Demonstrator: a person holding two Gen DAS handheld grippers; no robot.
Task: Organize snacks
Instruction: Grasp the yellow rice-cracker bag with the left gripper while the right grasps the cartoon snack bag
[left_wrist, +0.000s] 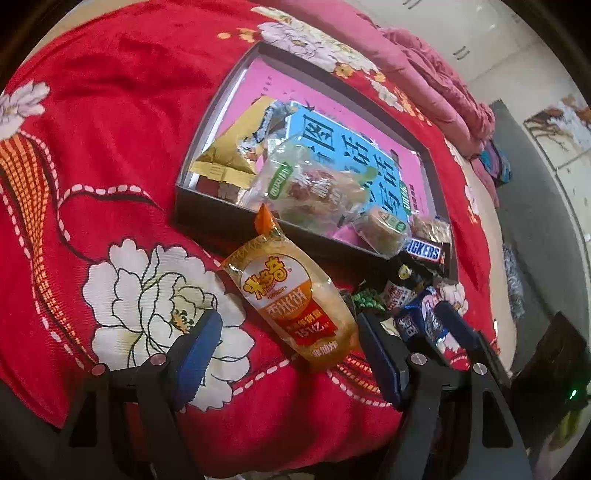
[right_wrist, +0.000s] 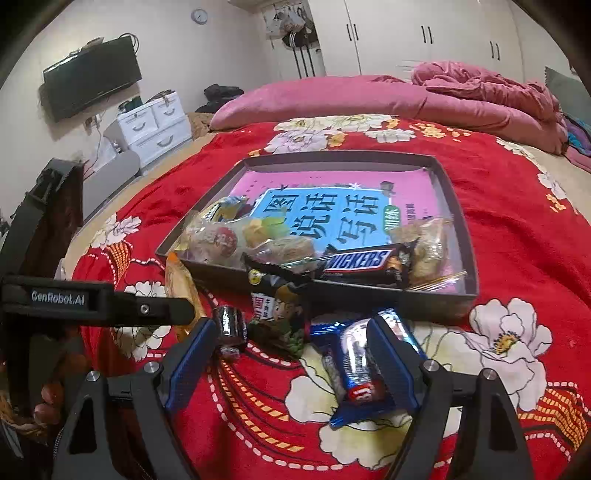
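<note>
A dark shallow box (left_wrist: 207, 218) (right_wrist: 436, 295) lies on the red flowered bedspread and holds several snacks on a pink and blue book. An orange rice cracker packet (left_wrist: 295, 306) lies in front of the box, between the jaws of my open left gripper (left_wrist: 291, 332), not gripped. A Snickers bar (right_wrist: 358, 260) (left_wrist: 424, 253) rests across the box's near rim. My right gripper (right_wrist: 291, 339) is open; a blue biscuit packet (right_wrist: 360, 369) (left_wrist: 417, 321) lies by its right finger. A dark cartoon packet (right_wrist: 284, 306) and a small silver candy (right_wrist: 231, 326) lie ahead of it.
A pink quilt (right_wrist: 369, 99) lies piled at the far end of the bed. White drawers (right_wrist: 155, 125) and a wall TV (right_wrist: 92, 79) stand at the left. The left gripper's body (right_wrist: 92, 301) reaches in beside the right one.
</note>
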